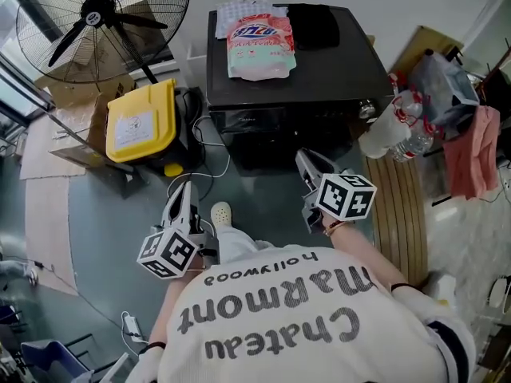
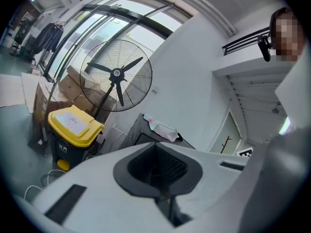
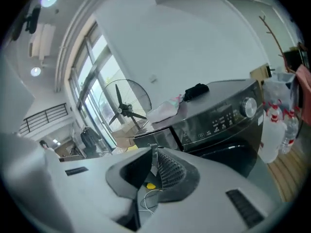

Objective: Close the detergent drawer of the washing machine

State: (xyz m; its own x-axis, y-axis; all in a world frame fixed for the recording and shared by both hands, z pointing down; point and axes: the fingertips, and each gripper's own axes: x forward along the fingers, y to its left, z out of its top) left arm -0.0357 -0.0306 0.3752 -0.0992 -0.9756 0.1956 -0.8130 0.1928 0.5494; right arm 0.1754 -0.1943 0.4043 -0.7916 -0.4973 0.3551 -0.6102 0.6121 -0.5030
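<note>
Black washing machine (image 1: 319, 78) stands at your twelve o'clock. Its detergent drawer (image 3: 153, 141), at the top left of the front, looks pushed in flush. At six o'clock below the machine, your right hand-held gripper (image 1: 308, 161) is all but closed, holding nothing. At seven o'clock, your left hand-held gripper (image 1: 183, 188) is closed and empty.
</note>
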